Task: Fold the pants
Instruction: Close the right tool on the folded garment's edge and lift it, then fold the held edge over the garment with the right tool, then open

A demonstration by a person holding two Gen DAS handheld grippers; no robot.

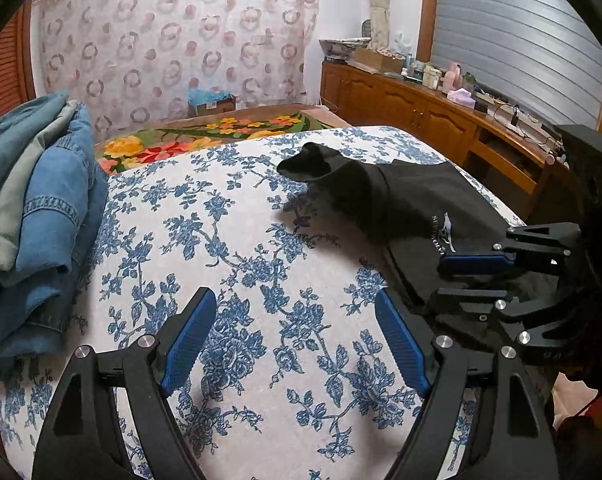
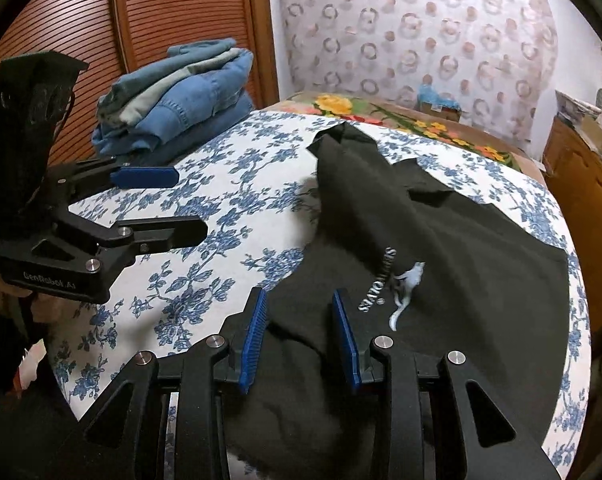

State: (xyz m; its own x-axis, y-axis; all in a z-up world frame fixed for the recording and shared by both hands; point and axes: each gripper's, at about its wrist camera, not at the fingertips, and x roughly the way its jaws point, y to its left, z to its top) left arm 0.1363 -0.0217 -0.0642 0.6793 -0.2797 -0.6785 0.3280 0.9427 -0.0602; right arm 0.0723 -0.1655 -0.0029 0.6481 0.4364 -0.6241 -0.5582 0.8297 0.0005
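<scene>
The black pants (image 2: pixel 441 240) lie spread on the right part of a bed covered by a white sheet with a blue floral print (image 1: pixel 229 240); one dark end (image 1: pixel 313 164) reaches toward the far edge of the bed, and the broad part near the cameras carries white lettering with a small white animal logo (image 2: pixel 405 284) (the letters read upside down from the right wrist view); the cloth is rumpled, with a raised fold running from the near edge toward that far end.

The left gripper (image 1: pixel 297 344) hovers over bare sheet, its blue-padded fingers (image 1: pixel 189 340) set wide apart with nothing between them; in the right wrist view it (image 2: pixel 185 204) sits to the left of the pants, clear of the cloth.

The right gripper (image 2: pixel 301 344) has its jaws partly parted over the near part of the pants; black cloth shows in the gap between the blue pads (image 2: pixel 255 340), yet the pads do not visibly press on it; in the left wrist view the same gripper (image 1: pixel 461 276) lies at the pants' near right edge.

A stack of folded denim clothes (image 1: pixel 41 208) rests at the left side of the bed; beyond the sheet lies a bright flowered blanket (image 1: pixel 181 144); a wooden cabinet (image 1: pixel 401 108) lined with small items runs along the right wall; a curtain with ring shapes (image 1: pixel 173 32) hangs behind.
</scene>
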